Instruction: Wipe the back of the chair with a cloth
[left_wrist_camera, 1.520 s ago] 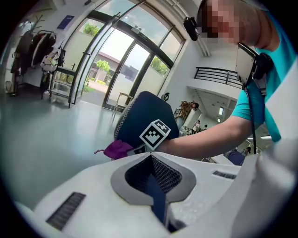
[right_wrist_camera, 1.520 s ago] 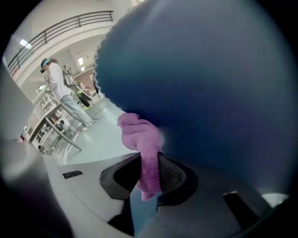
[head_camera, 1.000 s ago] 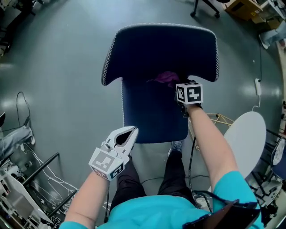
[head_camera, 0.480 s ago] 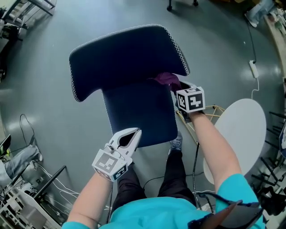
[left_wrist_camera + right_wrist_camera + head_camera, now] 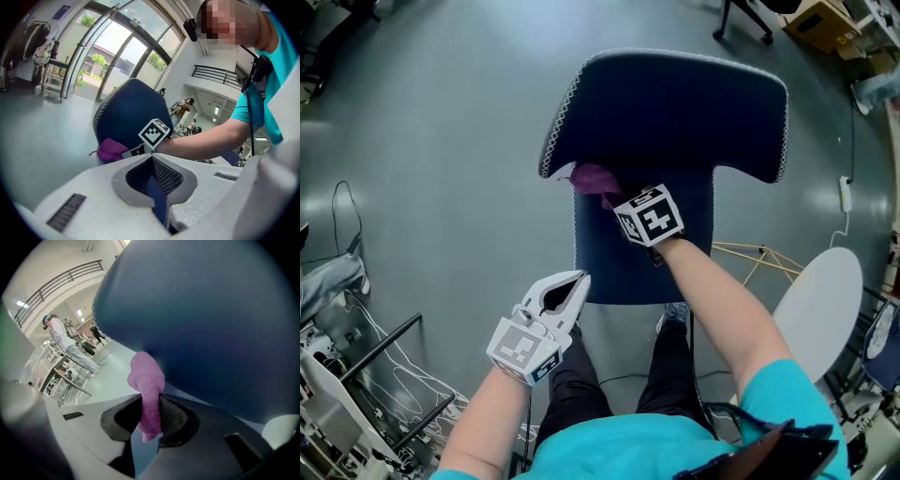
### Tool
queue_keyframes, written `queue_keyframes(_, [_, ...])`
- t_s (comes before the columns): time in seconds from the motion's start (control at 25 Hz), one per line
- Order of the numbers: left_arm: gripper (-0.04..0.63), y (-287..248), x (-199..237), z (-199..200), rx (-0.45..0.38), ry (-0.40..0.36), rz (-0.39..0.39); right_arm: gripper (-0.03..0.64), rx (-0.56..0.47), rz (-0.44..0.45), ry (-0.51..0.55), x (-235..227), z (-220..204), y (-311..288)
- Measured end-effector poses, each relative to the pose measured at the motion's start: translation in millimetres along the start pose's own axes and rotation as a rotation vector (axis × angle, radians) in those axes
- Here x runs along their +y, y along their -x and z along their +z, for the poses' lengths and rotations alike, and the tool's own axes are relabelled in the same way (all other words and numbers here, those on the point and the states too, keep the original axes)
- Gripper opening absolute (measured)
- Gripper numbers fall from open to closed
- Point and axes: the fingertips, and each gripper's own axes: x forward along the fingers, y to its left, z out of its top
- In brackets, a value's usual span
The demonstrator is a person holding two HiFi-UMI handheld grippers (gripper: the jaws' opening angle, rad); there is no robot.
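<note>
Nearest the person, the left hand-held gripper (image 5: 578,277) is clenched on nothing, just short of the chair's lower edge. Beyond it, the right hand-held gripper (image 5: 614,195) grasps a purple cloth (image 5: 592,178). The cloth is pressed against the dark blue chair back (image 5: 675,103) near its left edge, over grey floor (image 5: 441,141).

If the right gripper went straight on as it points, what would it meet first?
The dark blue padded chair back, close ahead. The right gripper is shut on a purple terry cloth, whose bunched end would press on it first and may already touch.
</note>
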Motion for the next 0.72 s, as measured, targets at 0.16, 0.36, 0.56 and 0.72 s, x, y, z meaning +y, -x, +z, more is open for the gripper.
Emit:
queue_keyframes(0.16, [-0.005, 43.4, 43.2, -14.3, -0.014, 0.032, 0.057, 0.089, 0.034, 0.013, -0.079, 15.2, 14.4, -46.8])
queue_keyframes(0.36, [-0.005, 55.2, 60.9, -25.0, -0.001, 0.059, 0.069, 0.089, 0.0, -0.03, -0.3, -29.4, 5.9, -43.3])
queue_keyframes(0.56, [-0.005, 17.9, 27.5, -27.4, 0.041, 0.034, 0.014, 0.089, -0.07, -0.103, -0.455, -105.6, -28.4, 9.7])
queue_keyframes(0.72, [-0.005, -28.4, -11.1, -14.6, 0.072, -0.007, -0.04, 0.089, -0.118, -0.181, -0.557, -175.5, -68.6, 67.2])
